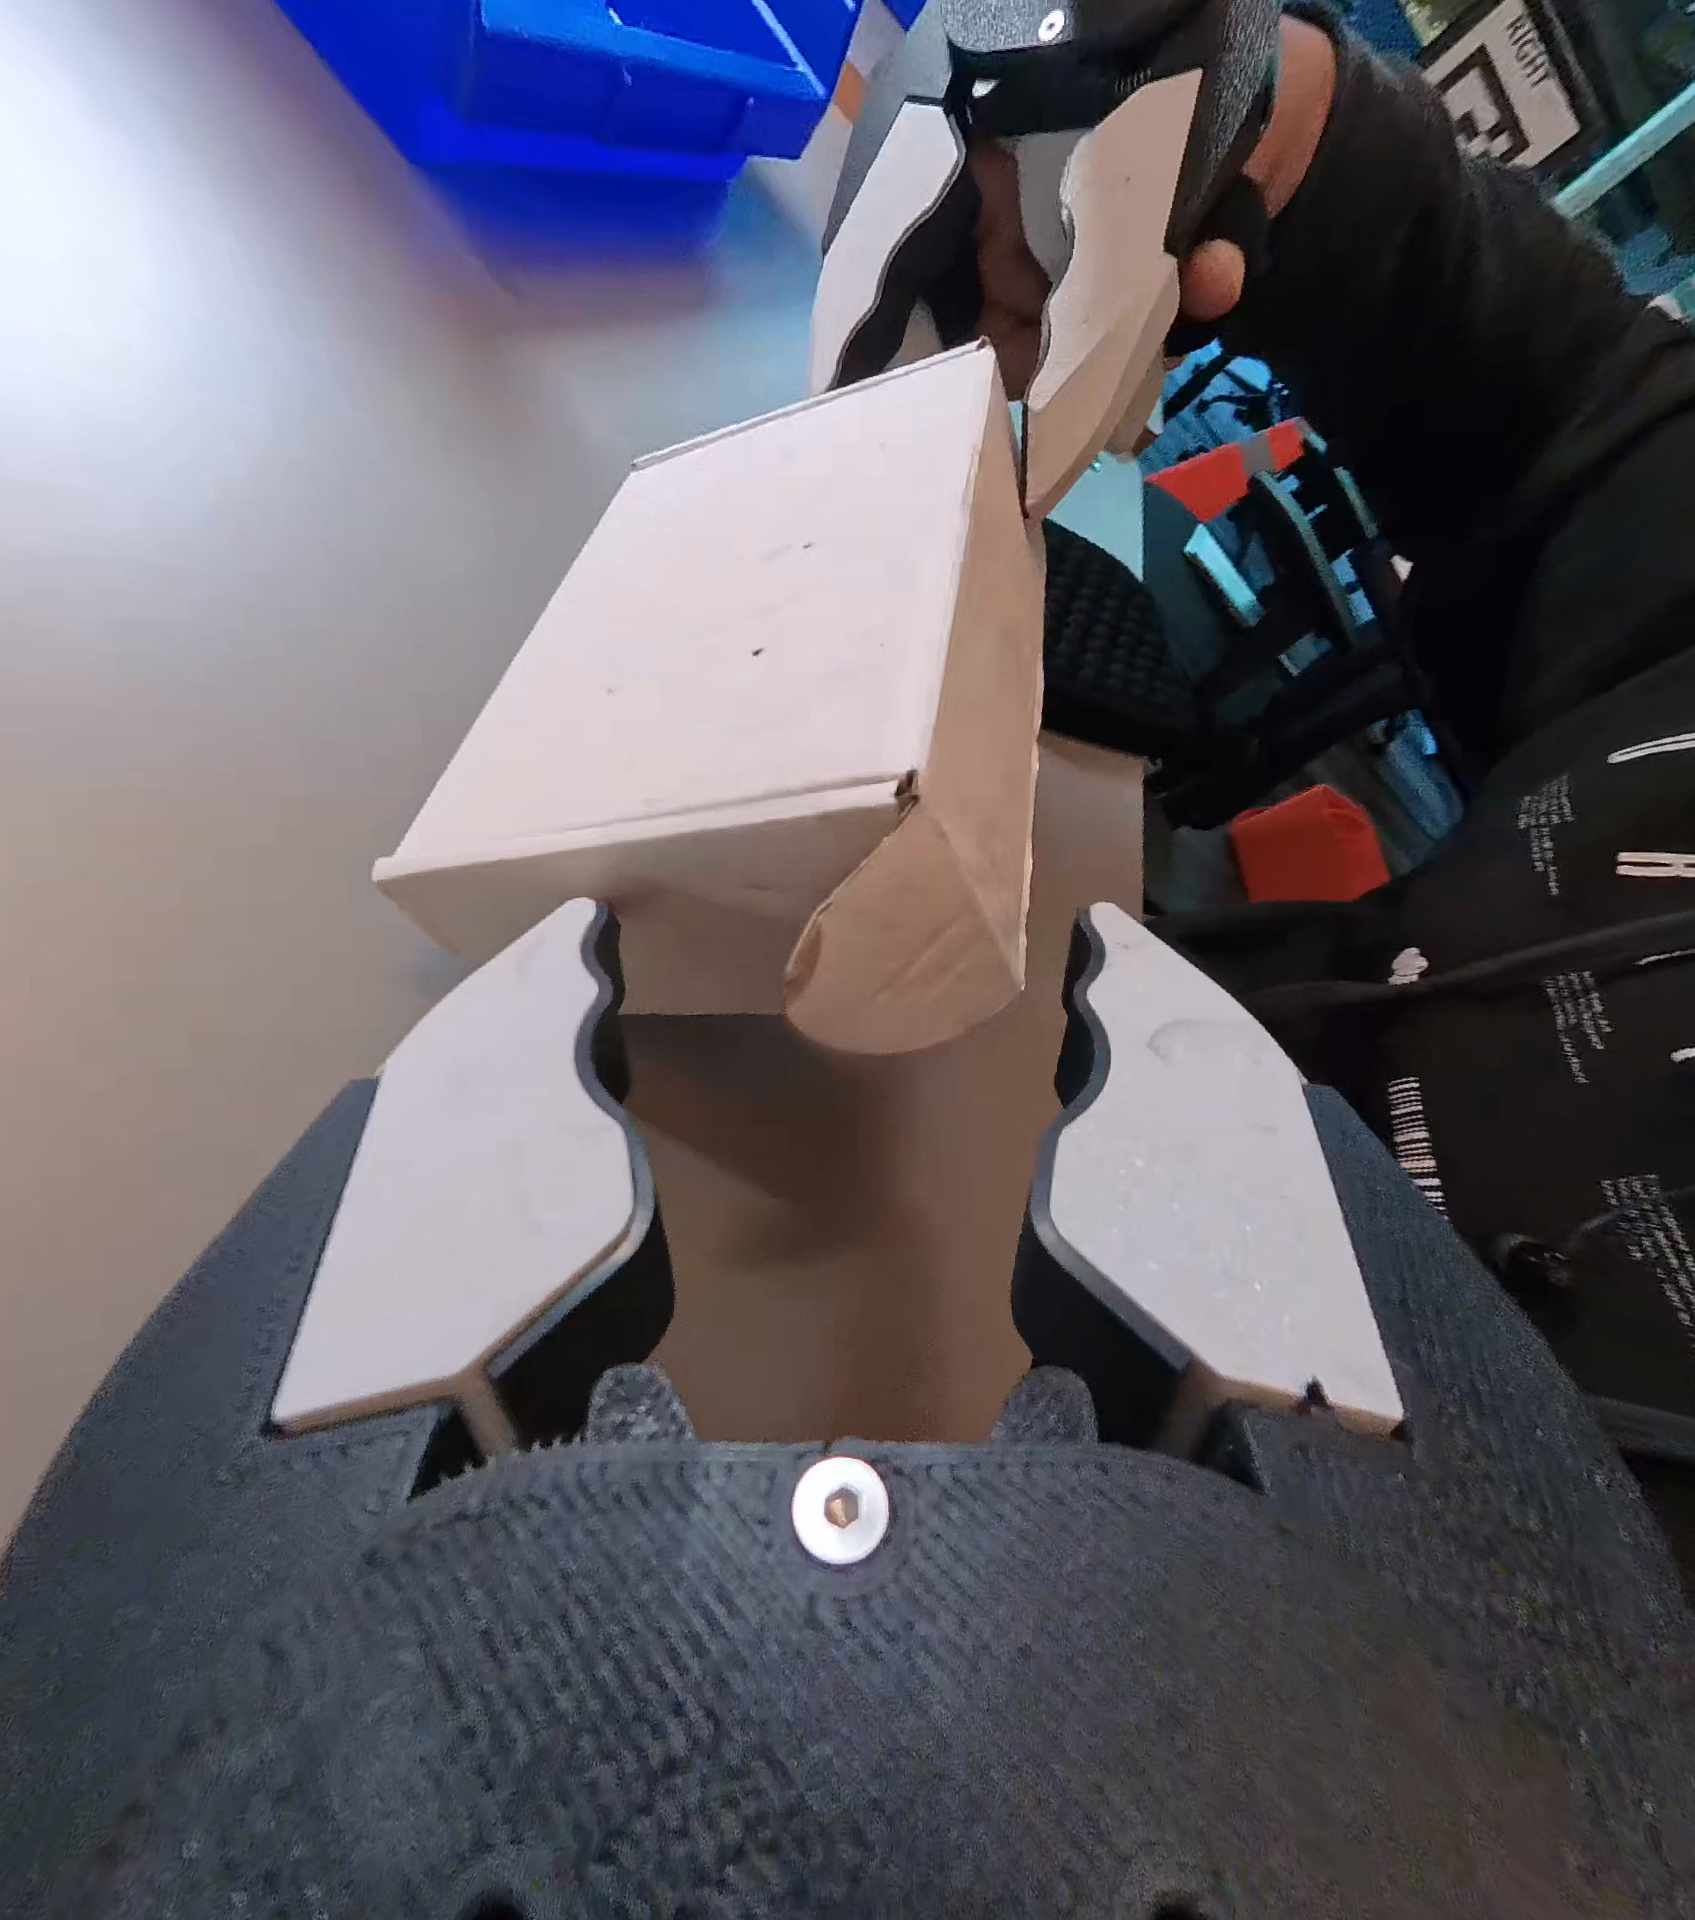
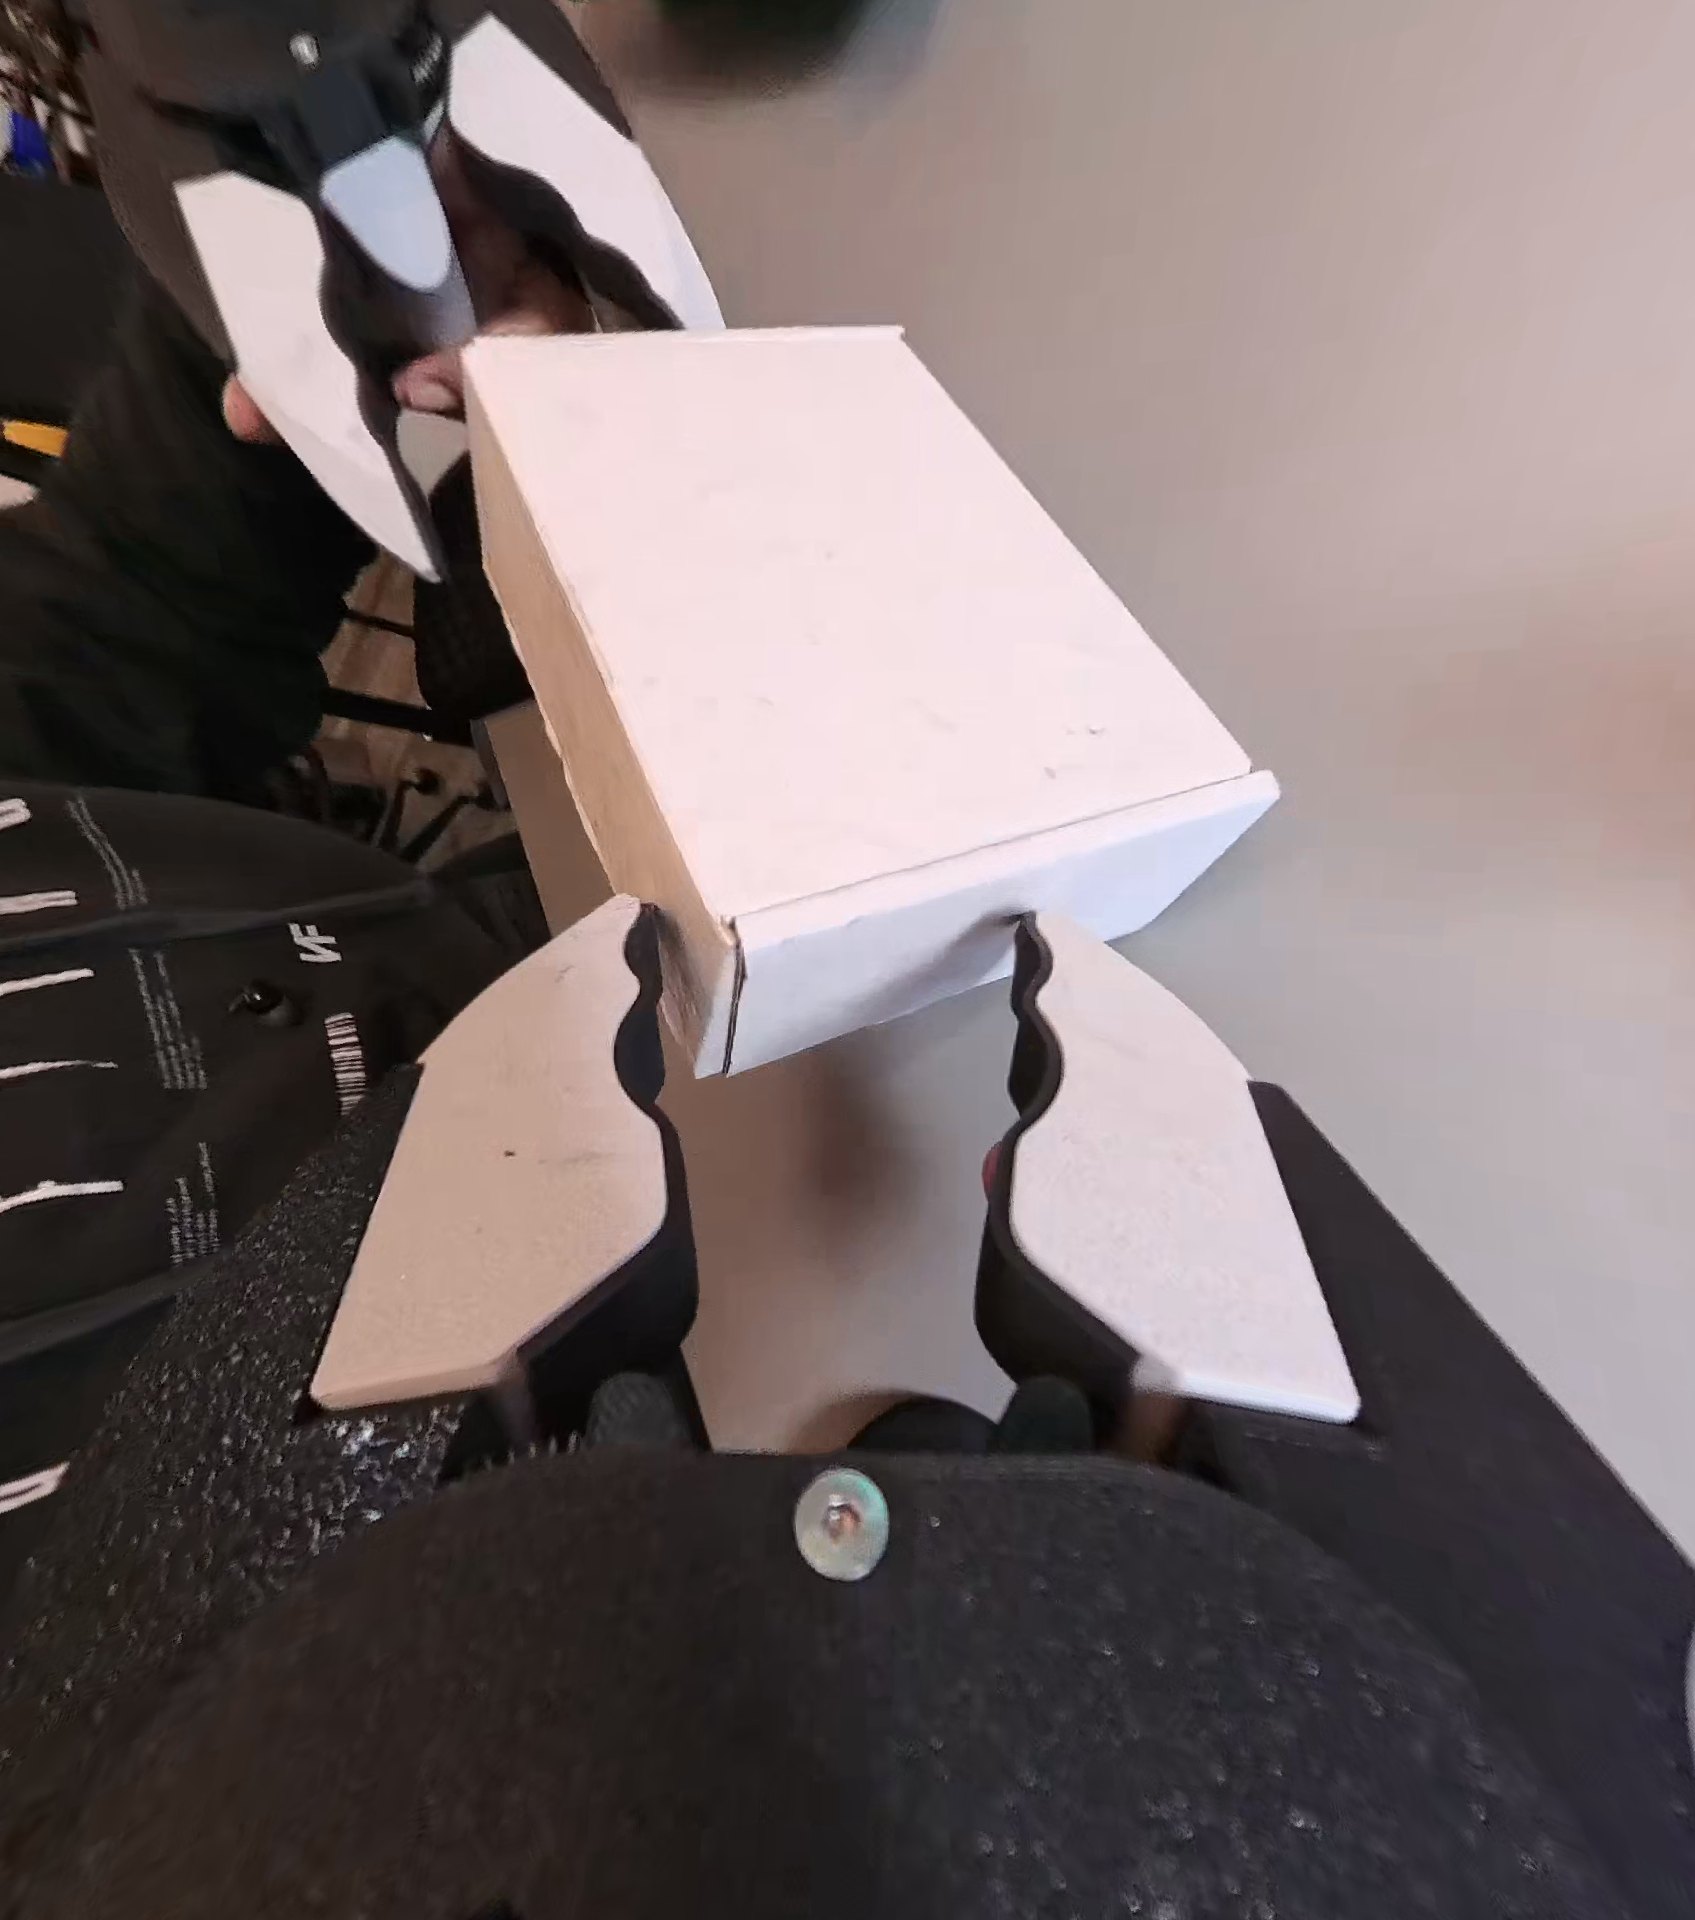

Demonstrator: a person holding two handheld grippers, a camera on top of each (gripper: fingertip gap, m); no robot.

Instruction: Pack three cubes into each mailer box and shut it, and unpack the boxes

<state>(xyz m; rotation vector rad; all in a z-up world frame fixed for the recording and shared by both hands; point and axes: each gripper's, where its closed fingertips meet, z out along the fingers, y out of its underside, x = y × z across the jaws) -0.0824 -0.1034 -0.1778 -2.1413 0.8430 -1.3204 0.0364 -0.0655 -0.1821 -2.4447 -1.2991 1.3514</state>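
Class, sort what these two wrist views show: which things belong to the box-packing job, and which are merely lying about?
Part of the job:
mailer box, shut, held between both grippers
left gripper, open
right gripper, open

Just around:
blue bins, behind
red blocks on the dark rack, apart from the box

A white cardboard mailer box (image 1: pixel 718 665) fills the centre of the left wrist view, lid shut, tilted with its far end toward the upper right of the frame. A rounded side flap (image 1: pixel 884 956) juts loose at its lower right corner. In the right wrist view the same box (image 2: pixel 822 644) sits mid-frame, its front wall low and centre.
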